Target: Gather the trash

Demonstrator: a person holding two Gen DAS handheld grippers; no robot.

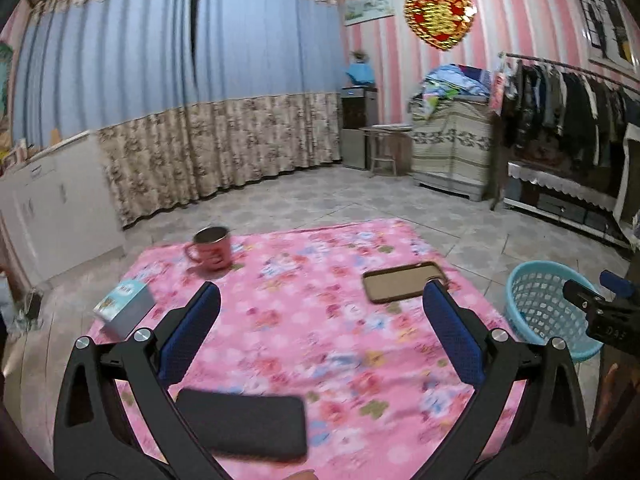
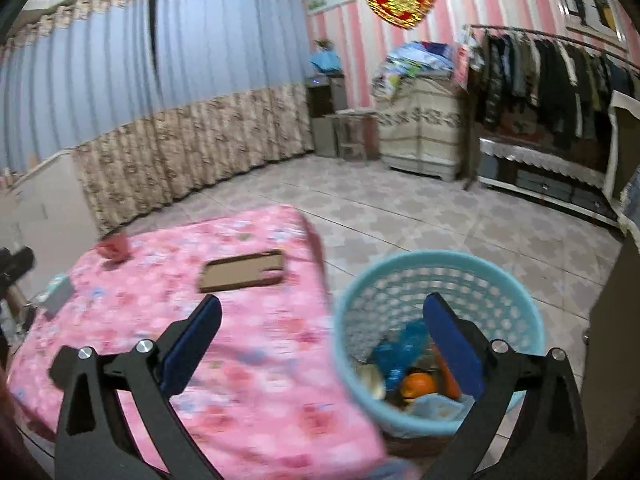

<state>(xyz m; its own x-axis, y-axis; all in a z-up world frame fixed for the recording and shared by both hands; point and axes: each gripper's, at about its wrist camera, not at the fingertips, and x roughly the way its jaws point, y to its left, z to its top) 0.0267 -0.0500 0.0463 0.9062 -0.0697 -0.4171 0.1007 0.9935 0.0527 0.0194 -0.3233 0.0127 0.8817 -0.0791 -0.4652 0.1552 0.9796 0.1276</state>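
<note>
A light blue plastic basket (image 2: 436, 280) stands on the floor at the right edge of the pink floral table (image 2: 248, 360). Inside it lie blue wrappers (image 2: 400, 348), an orange (image 2: 418, 385) and other scraps. My right gripper (image 2: 322, 318) hangs open above the table's edge and the basket's rim, nothing between its fingers. My left gripper (image 1: 320, 308) is open over the middle of the table (image 1: 320, 320), empty. The basket (image 1: 540, 312) also shows at the right of the left wrist view, with the right gripper's tip (image 1: 588, 300) beside it.
On the table lie a brown phone case (image 1: 404, 282), a black phone case (image 1: 244, 424), a pink mug (image 1: 212, 248) and a small tissue box (image 1: 124, 308). Tiled floor lies beyond. Curtains, a white cabinet (image 1: 48, 208), a covered chest (image 1: 452, 148) and a clothes rack (image 1: 568, 100) line the walls.
</note>
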